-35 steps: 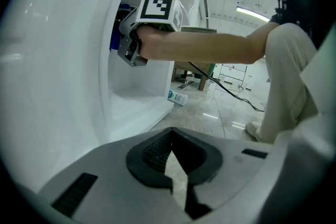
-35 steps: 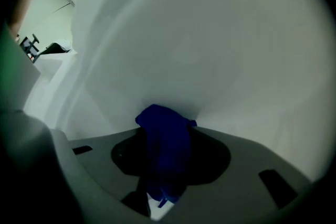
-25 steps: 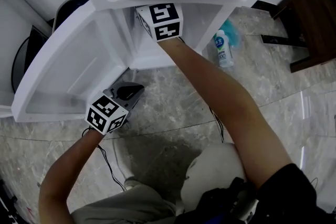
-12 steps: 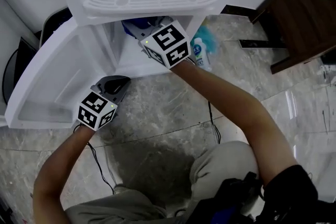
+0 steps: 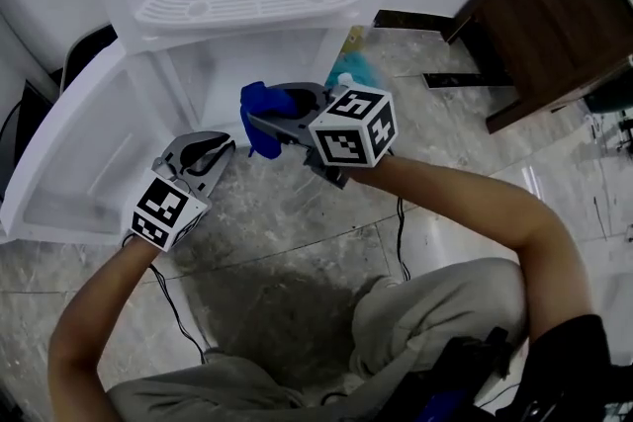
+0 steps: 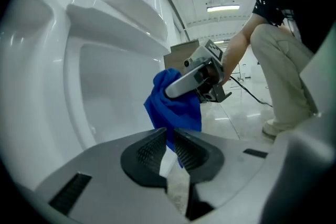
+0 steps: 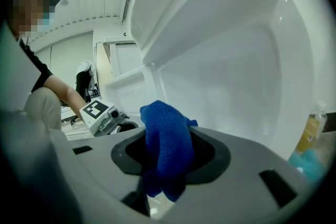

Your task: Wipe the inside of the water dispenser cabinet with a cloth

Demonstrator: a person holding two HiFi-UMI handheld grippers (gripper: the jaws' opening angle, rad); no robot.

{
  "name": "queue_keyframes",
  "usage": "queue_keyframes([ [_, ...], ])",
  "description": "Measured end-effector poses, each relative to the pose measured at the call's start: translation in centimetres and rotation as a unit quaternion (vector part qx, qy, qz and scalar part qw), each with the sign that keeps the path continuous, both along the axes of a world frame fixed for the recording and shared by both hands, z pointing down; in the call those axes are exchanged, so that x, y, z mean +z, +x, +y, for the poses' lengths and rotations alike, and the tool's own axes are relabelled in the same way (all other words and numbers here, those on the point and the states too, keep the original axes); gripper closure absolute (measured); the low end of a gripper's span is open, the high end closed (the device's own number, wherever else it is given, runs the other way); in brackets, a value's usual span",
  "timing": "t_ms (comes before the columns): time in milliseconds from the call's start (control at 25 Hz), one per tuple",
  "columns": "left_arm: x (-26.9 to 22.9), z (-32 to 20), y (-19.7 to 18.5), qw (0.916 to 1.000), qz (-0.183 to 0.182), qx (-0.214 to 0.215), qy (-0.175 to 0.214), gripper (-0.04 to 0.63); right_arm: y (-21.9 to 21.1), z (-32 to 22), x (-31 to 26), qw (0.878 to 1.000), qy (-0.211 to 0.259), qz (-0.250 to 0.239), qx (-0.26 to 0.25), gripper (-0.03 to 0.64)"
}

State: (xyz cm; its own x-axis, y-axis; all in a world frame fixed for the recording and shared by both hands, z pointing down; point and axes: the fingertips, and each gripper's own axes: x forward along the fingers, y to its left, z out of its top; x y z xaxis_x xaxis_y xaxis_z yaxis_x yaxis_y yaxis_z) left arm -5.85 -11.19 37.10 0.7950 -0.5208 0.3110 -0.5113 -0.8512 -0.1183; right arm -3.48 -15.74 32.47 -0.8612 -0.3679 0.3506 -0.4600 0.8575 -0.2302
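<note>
Withdrawn from water dispenser cabinet (image 5: 198, 79): right gripper (image 5: 259, 126), pinching blue cloth (image 5: 265, 100); likely soft, light; grip bunched middle. Left gripper (image 5: 220, 146) pressed together, empty.

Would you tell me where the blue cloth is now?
Head view, centre: the blue cloth is pinched in the right claw, in front of the open cabinet, beside the left claw.

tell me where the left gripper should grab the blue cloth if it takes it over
Probably take the blue cloth by the loose fold drooping past the right gripper, coming from underneath: that part hangs free, the rest is pinched in its jaws.
</note>
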Motion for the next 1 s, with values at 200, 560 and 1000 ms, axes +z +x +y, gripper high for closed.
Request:
queue_keyframes([
  [200, -1.9, 0.5, 2.8, 0.9982, 0.008, 0.049, 0.033, 0.376, 0.3, 1.4, -0.6, 0.999, -0.049, 0.011, -0.016, 0.476],
  [560, -1.4, 2.9, 5.6, 0.965, -0.126, 0.141, 0.182, 0.284, 0.1, 5.4, 1.5, 0.967, -0.235, -0.094, -0.039, 0.476],
  [1000, -1.7, 4.2, 7.0, 0.9592, -0.15, 0.17, 0.169, 0.371, -0.2, 7.6, 2.3, 0.95, -0.28, -0.084, -0.109, 0.472],
])
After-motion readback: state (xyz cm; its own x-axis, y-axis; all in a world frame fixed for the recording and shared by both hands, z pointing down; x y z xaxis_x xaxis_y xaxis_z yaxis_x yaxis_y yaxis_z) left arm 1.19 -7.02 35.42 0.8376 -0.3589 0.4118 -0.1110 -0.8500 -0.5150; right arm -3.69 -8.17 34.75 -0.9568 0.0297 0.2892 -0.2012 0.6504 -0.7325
